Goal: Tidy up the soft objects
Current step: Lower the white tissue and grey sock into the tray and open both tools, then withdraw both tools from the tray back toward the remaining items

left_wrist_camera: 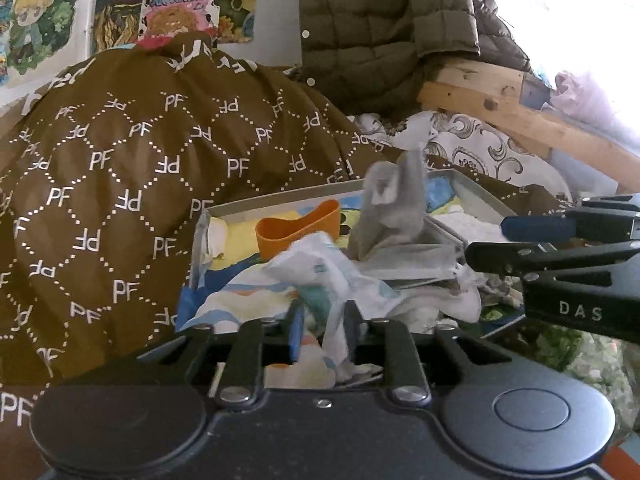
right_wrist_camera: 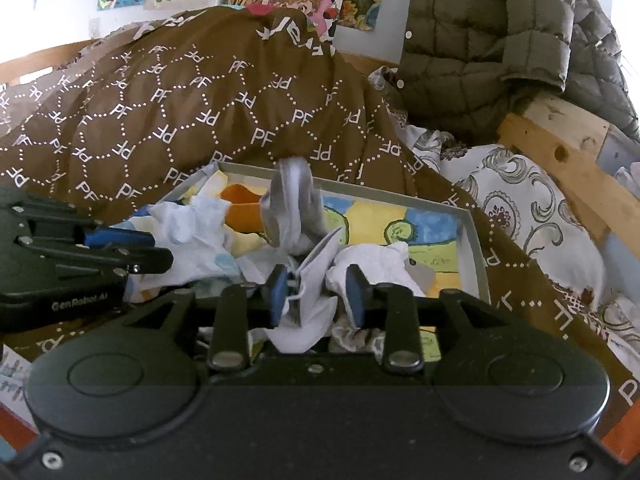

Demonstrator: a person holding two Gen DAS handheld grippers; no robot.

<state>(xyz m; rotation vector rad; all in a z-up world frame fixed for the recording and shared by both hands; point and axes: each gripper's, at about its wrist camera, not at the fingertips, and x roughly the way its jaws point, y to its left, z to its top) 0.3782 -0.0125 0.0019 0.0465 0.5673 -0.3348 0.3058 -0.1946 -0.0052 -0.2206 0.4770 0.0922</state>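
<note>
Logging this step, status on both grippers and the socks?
Left gripper open, white cloth loose between pads. Right gripper open over grey sock. Orange cup in tray.

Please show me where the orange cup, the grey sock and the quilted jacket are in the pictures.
orange cup (left_wrist_camera: pixel 298 236): left wrist view, on its front wall.
grey sock (right_wrist_camera: pixel 294 216): right wrist view, on its raised middle.
quilted jacket (left_wrist_camera: pixel 372 36): left wrist view, on its front panel.

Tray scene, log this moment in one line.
left gripper: open, cloth between | right gripper: open, cloth between | grey sock: over tray
</note>
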